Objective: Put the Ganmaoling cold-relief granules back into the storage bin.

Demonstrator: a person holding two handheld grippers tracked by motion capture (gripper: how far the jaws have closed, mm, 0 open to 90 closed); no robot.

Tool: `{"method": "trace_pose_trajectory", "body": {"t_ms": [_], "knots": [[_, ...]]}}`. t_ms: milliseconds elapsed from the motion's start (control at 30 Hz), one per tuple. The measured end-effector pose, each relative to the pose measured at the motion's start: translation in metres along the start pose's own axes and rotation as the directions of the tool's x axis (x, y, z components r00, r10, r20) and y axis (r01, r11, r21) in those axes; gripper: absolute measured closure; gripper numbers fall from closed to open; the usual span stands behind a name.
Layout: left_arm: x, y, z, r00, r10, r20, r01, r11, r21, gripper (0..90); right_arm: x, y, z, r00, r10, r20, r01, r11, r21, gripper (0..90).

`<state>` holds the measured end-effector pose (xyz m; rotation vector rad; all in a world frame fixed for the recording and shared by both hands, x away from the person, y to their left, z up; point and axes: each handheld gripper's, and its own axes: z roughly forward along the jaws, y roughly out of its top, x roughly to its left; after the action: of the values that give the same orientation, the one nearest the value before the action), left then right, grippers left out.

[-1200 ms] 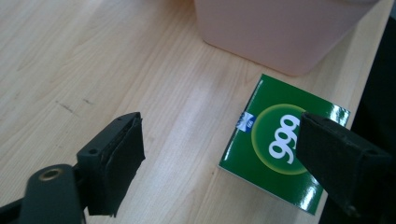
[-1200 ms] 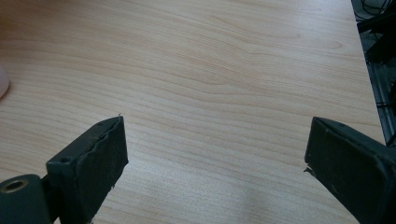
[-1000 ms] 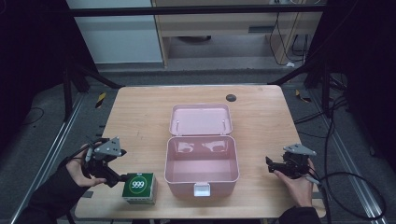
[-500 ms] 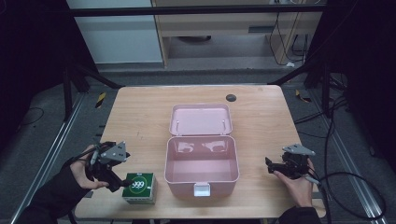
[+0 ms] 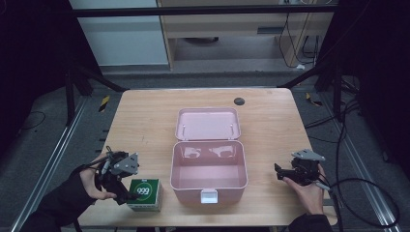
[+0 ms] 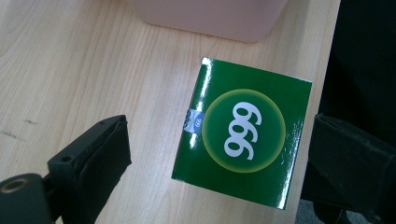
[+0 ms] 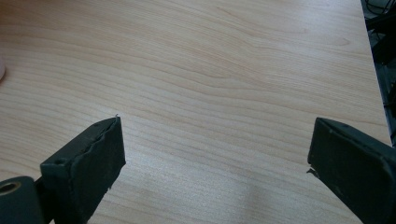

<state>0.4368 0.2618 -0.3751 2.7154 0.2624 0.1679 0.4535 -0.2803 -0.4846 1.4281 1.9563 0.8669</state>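
Note:
A green carton (image 5: 144, 193) printed "999" lies flat on the wooden table (image 5: 145, 125) near its front edge, just left of an open pink plastic case (image 5: 209, 174). My left gripper (image 5: 126, 192) hovers at the carton's left side. In the left gripper view the carton (image 6: 243, 133) lies between the two wide-apart jaws of my left gripper (image 6: 219, 130), and neither jaw touches it. My right gripper (image 5: 279, 173) rests open to the right of the case, pointing toward it. In the right gripper view, my right gripper (image 7: 217, 128) has nothing but bare wood between its jaws.
The case's lid (image 5: 208, 123) lies folded back toward the far side, and a white latch (image 5: 209, 196) faces the front. A black round grommet (image 5: 239, 101) sits at the table's far edge. The table's front edge (image 6: 317, 70) runs right beside the carton.
My left gripper has moved right and toward the front edge, bringing its open jaws around the green carton. The right gripper has stayed where it was.

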Motion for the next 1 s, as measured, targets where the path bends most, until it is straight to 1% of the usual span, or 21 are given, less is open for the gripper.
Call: {"method": "trace_pose_trajectory", "body": {"t_ms": [67, 100, 267, 333, 400, 433, 600, 633, 867, 967, 1000], "knots": [[-0.001, 0.002, 0.004, 0.9998, 0.016, 0.007, -0.016, 0.9999, 0.003, 5.2, 0.000, 0.000, 0.000, 1.0000, -0.001, 0.001, 0.001, 1.000, 0.000, 4.2], [-0.001, 0.002, 0.004, 0.9998, 0.016, 0.007, -0.016, 0.9999, 0.003, 5.3, 0.000, 0.000, 0.000, 1.0000, -0.001, 0.001, 0.001, 1.000, 0.000, 4.2], [-0.004, 0.004, 0.010, 0.9989, 0.043, 0.017, -0.043, 0.9988, 0.024, 5.0, 0.000, 0.000, 0.000, 1.0000, -0.005, 0.001, 0.005, 1.000, 0.001, 4.1], [-0.005, 0.005, 0.011, 0.9978, 0.062, 0.025, -0.063, 0.9973, 0.037, 5.1, 0.000, 0.000, 0.000, 1.0000, -0.002, -0.001, 0.002, 1.000, 0.001, 4.0], [-0.006, 0.005, 0.012, 0.9977, 0.062, 0.028, -0.063, 0.9974, 0.036, 5.0, 0.000, 0.000, 0.000, 1.0000, -0.004, -0.001, 0.004, 1.000, 0.000, 4.0], [-0.007, 0.006, 0.014, 0.9966, 0.076, 0.030, -0.078, 0.9958, 0.048, 5.0, 0.000, 0.000, 0.000, 1.0000, -0.007, -0.001, 0.007, 1.000, 0.003, 4.0], [-0.007, 0.007, 0.017, 0.9958, 0.086, 0.033, -0.087, 0.9953, 0.042, 4.8, 0.000, 0.000, 0.001, 1.0000, -0.009, 0.000, 0.009, 1.000, 0.005, 3.9], [-0.007, 0.008, 0.019, 0.9949, 0.094, 0.035, -0.096, 0.9940, 0.053, 4.8, 0.001, 0.000, 0.001, 1.0000, -0.008, 0.000, 0.008, 1.000, 0.006, 3.8], [-0.008, 0.007, 0.025, 0.9948, 0.091, 0.046, -0.094, 0.9938, 0.059, 4.7, 0.001, 0.000, 0.001, 0.9999, -0.012, 0.001, 0.012, 1.000, 0.008, 3.8], [-0.008, 0.007, 0.028, 0.9942, 0.093, 0.054, -0.097, 0.9933, 0.063, 4.5, 0.000, 0.000, 0.001, 0.9999, -0.012, 0.001, 0.012, 1.000, 0.009, 3.8], [-0.008, 0.007, 0.028, 0.9933, 0.102, 0.056, -0.105, 0.9920, 0.070, 4.5, 0.001, 0.000, 0.001, 0.9999, -0.011, -0.001, 0.011, 1.000, 0.009, 3.8]]}}
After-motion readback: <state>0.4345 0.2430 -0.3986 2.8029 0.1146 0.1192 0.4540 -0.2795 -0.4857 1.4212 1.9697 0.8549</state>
